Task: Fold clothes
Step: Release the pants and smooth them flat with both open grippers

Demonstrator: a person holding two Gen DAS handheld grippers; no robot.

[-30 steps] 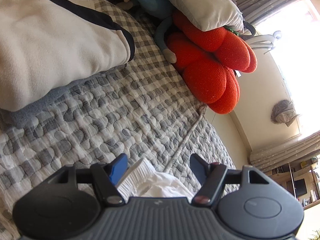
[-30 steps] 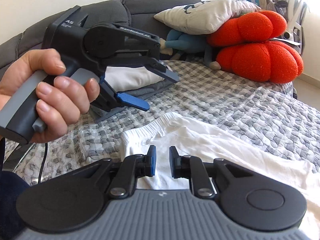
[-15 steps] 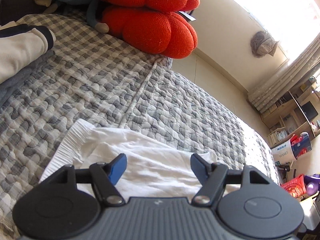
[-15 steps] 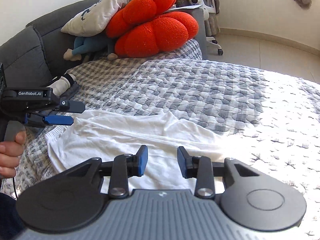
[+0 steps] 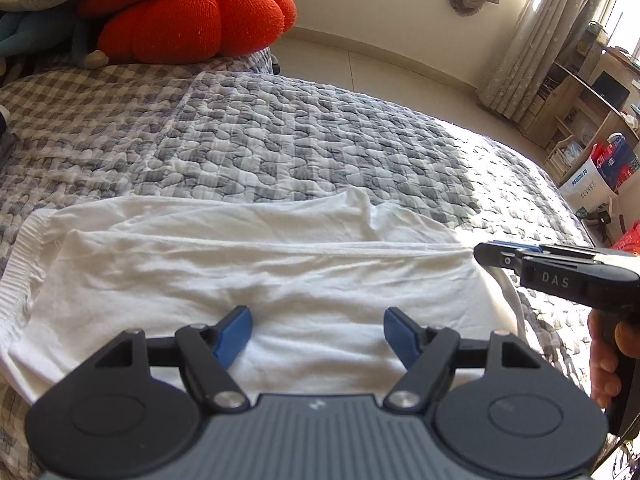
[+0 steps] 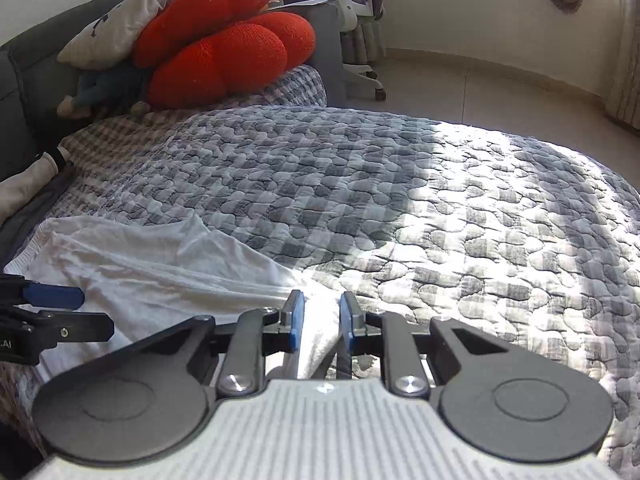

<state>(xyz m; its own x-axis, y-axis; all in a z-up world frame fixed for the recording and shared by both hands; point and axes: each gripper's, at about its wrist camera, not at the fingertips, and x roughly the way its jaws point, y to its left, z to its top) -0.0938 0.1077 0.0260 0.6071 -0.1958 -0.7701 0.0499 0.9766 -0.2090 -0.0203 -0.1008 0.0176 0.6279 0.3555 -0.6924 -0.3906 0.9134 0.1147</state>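
A white garment (image 5: 240,264) lies spread and creased on the grey checked quilt (image 5: 304,140), its ribbed band at the left end. My left gripper (image 5: 316,328) hovers over the garment's near middle; its jaws are wide and still opening, with nothing pinched between them. My right gripper (image 6: 322,320) is at the garment's right end, its jaws closing on a raised ridge of white cloth (image 6: 140,272) that fills the gap. In the left wrist view the right gripper (image 5: 486,254) shows side-on at the garment's seam, held by a hand. In the right wrist view the left gripper (image 6: 96,312) enters from the left edge.
Red knitted cushions (image 6: 224,56), a grey pillow and a blue plush toy are piled at the head of the bed. A folded cream garment (image 6: 24,188) lies at the far left. Bare floor, curtains and shelves (image 5: 580,92) lie beyond the bed's far side.
Both grippers swept rightward along the garment. The left one rolled level and now faces the garment's middle. The right one reached the right end, widened, then narrowed around the cloth.
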